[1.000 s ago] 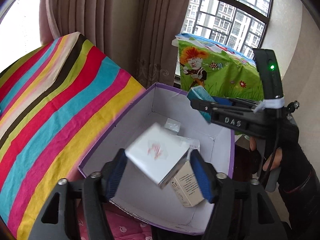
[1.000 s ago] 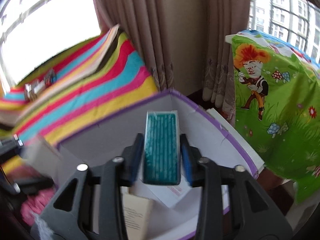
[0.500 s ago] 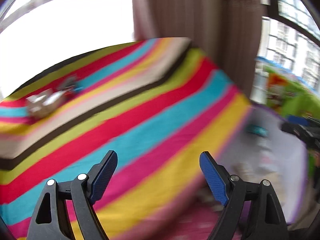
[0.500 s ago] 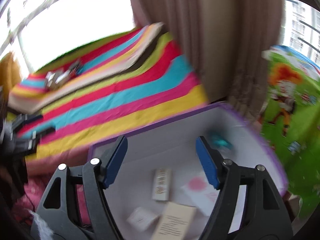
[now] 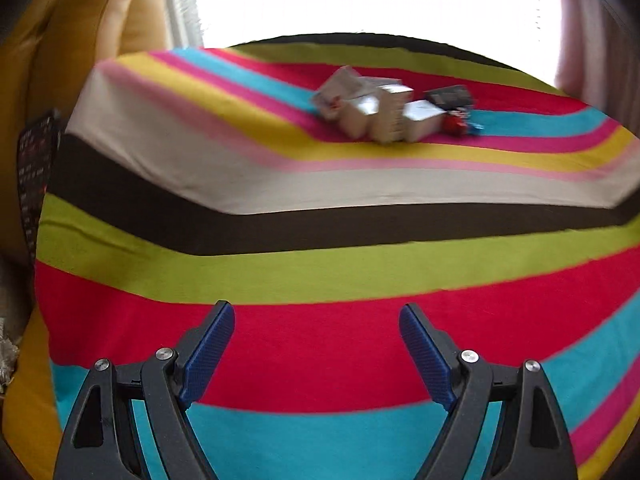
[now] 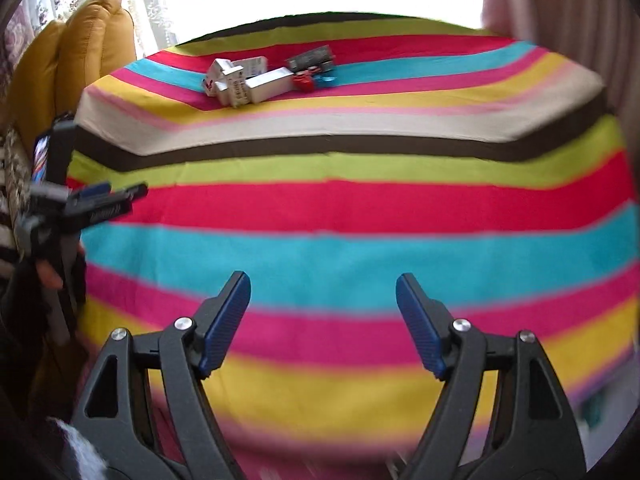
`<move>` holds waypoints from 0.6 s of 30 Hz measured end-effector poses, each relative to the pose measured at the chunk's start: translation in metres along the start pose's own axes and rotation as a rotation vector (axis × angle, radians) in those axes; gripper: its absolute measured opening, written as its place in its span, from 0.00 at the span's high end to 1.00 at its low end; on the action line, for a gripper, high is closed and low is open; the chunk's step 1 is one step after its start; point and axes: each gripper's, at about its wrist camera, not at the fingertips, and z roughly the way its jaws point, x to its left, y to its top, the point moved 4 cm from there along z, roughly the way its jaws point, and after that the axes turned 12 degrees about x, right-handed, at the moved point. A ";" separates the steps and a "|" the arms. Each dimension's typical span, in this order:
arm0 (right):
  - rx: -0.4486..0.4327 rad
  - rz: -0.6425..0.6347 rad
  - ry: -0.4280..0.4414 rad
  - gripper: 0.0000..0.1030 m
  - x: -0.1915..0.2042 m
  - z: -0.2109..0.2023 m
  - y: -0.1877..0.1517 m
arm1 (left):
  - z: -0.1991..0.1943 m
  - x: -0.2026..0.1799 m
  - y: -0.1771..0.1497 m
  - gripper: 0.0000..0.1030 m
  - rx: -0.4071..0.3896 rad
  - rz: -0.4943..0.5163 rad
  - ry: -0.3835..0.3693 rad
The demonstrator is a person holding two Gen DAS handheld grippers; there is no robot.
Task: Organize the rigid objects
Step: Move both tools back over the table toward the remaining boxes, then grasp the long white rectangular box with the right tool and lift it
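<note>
I am holding both tools empty: my left gripper (image 5: 316, 356) is standing wide apart with nothing between its pads, and my right gripper (image 6: 323, 322), jaws just having been opening, is likewise apart and bare, ready, I judge, for the next pick. The remaining boxes (image 6: 244, 80) are lying clustered at the upper middle of the frame, well apart from me, on the striped cloth (image 6: 360, 208) draping the surface. A mustard cushion (image 6: 92, 32) is sitting upper left, with a bright window behind.
</note>
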 end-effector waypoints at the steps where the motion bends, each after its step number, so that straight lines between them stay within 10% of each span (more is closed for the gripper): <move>1: 0.007 0.010 0.013 0.24 0.005 0.012 0.014 | 0.007 0.008 0.003 0.17 0.020 -0.020 -0.002; 18: 0.060 0.592 0.189 0.24 0.039 0.187 0.263 | 0.022 0.029 0.004 0.00 0.102 -0.102 -0.058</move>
